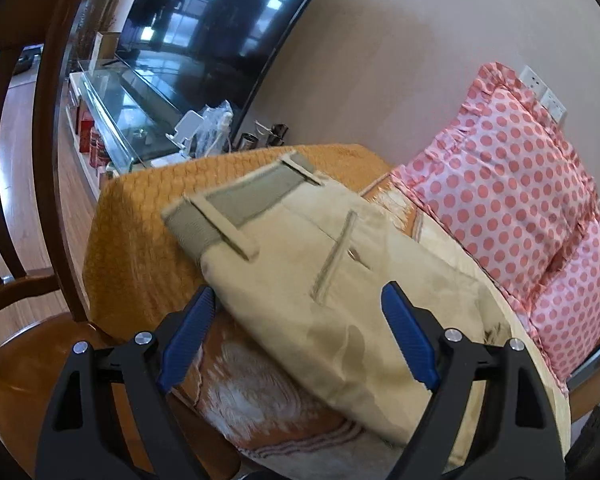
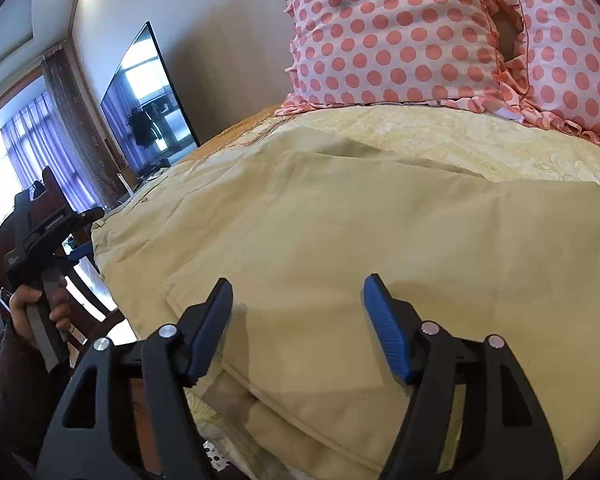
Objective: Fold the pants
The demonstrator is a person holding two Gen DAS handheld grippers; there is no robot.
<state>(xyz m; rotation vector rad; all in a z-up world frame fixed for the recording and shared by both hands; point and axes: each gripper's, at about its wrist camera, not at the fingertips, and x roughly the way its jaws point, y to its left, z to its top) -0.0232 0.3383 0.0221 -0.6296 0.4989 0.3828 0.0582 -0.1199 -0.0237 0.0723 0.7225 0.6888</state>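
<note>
Beige pants (image 1: pixel 308 264) lie folded on an orange patterned bedspread (image 1: pixel 140 248), the grey-lined waistband (image 1: pixel 236 204) at the far left end. My left gripper (image 1: pixel 298 304) is open and empty, hovering just above the pants near the back pocket. In the right wrist view the pants (image 2: pixel 360 240) spread flat as a wide beige layer, with a hem edge near the front. My right gripper (image 2: pixel 298 300) is open and empty, low over that cloth. The left gripper, held in a hand, also shows at the left edge of the right wrist view (image 2: pixel 44 236).
Pink polka-dot pillows (image 1: pixel 512 200) (image 2: pixel 420 32) lean against the wall behind the pants. A large TV (image 1: pixel 204 32) stands on a glass cabinet (image 1: pixel 116 120) to the left. A wooden chair (image 1: pixel 32 240) stands beside the bed's left edge.
</note>
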